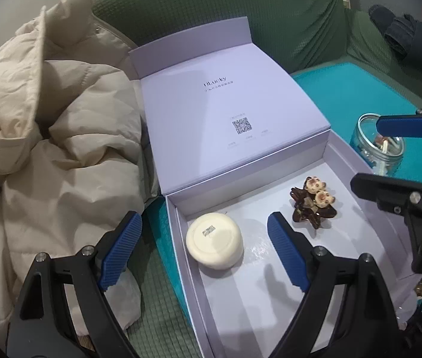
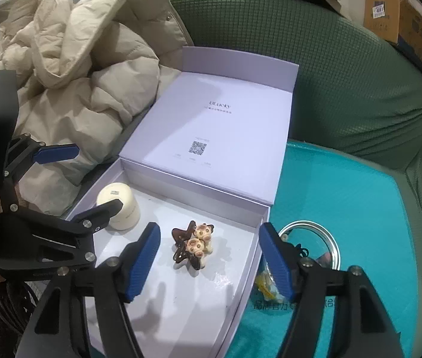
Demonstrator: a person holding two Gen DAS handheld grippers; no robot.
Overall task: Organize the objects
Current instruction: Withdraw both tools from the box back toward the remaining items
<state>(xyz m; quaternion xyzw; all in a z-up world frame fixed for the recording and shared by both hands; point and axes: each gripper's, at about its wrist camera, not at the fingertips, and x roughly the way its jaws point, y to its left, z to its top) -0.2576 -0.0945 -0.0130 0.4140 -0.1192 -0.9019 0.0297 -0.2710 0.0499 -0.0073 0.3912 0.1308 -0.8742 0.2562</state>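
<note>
An open lilac box [image 1: 240, 185] [image 2: 181, 185] lies on a teal mat, its lid folded back. Inside it stand a cream jar [image 1: 213, 244] [image 2: 119, 208], bottom up with a barcode label, and a brown star-shaped hair clip with two little bear figures [image 1: 312, 200] [image 2: 194, 246]. My left gripper [image 1: 204, 216] [image 2: 97, 176] is open and hovers over the box's left side, with the cream jar between its blue pads. My right gripper [image 2: 211, 228] [image 1: 369, 153] is open over the box's right side, holding nothing, with the hair clip just ahead.
A glass jar [image 1: 372, 146] [image 2: 330, 238] with small items sits on the teal mat [image 2: 345, 194] right of the box. A cream puffer jacket [image 1: 46, 149] is piled to the left. Behind is the green sofa back [image 2: 330, 74]. Cardboard boxes [image 2: 390, 9] stand far right.
</note>
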